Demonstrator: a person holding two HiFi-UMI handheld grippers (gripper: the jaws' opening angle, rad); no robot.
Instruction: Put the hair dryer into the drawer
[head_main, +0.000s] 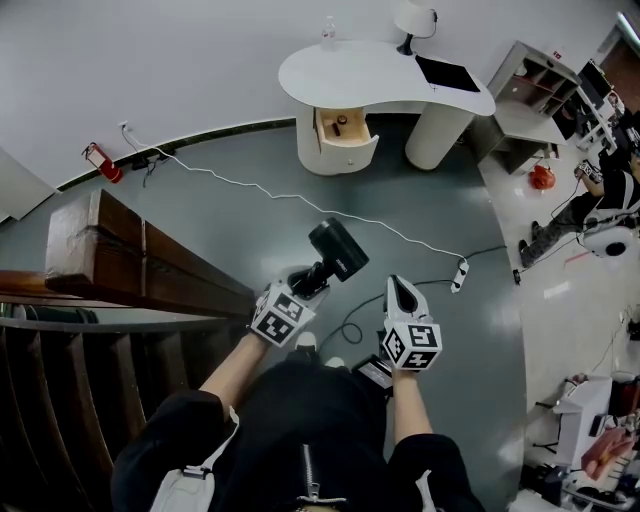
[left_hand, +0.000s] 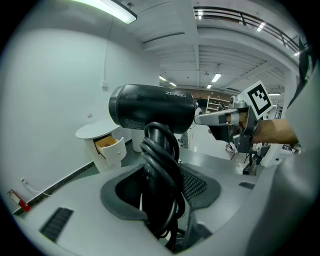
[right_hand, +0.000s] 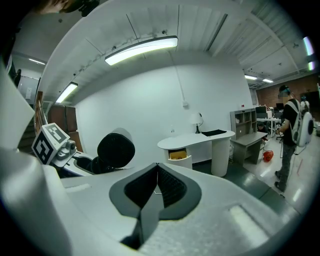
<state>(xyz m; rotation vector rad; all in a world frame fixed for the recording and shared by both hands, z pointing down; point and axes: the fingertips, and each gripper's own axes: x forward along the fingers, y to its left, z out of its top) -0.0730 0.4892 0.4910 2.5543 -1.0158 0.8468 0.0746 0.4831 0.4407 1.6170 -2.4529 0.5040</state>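
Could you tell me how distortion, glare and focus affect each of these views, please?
Head view: evenly lit and sharp, with fisheye curving the skirting. Left gripper view: dryer crisp up close, room bulging behind it, corners black. Right gripper view: lamp blown out, ceiling bowed, corners black.

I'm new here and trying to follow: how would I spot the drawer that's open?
Find the white curved desk by the far wall. Under its left end in the head view, a white pedestal holds the drawer, pulled open and tan inside. The desk's other support is a plain round column without any drawer.
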